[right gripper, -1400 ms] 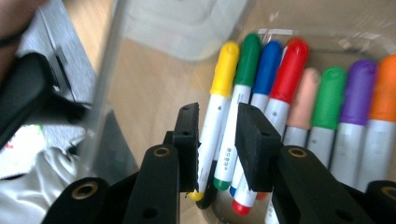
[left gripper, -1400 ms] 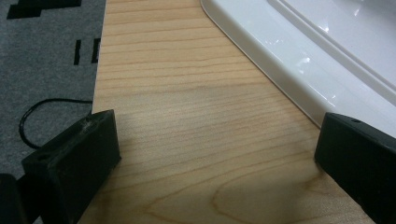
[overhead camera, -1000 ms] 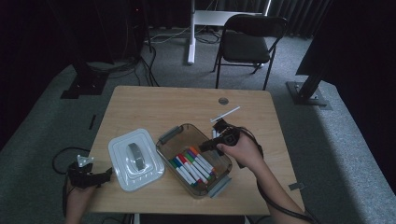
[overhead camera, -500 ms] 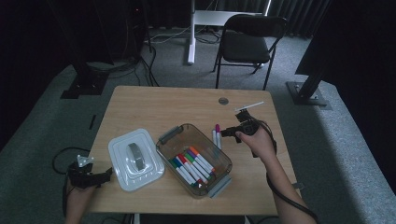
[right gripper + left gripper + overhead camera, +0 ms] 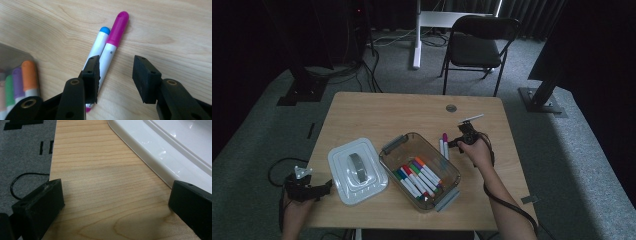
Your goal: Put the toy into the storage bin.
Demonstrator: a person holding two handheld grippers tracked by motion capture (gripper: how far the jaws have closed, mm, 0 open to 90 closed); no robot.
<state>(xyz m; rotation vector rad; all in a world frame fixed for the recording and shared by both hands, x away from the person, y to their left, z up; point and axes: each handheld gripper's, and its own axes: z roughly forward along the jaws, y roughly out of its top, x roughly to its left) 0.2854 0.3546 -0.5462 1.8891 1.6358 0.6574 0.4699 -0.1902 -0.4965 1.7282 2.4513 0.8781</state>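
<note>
- High view: right gripper (image 5: 460, 138) is held low over the table (image 5: 377, 115) just beside two markers (image 5: 444, 144); clear bin (image 5: 451, 172) of markers lies near; white lid (image 5: 339, 160) sits left of it; left gripper (image 5: 319, 190) rests at the table's edge.
- Left gripper view: jaws are spread wide, nothing between; lid edge (image 5: 150, 147) is seen ahead.
- Right gripper view: jaws have just been opening; they are partly parted with nothing clamped; magenta marker (image 5: 113, 43) and blue-capped marker (image 5: 98, 46) lie side by side, touching, on the wood, by the left jaw.

Right gripper (image 5: 462, 140) beside two markers (image 5: 444, 145)

High view dim; gripper views bright, sharp
</note>
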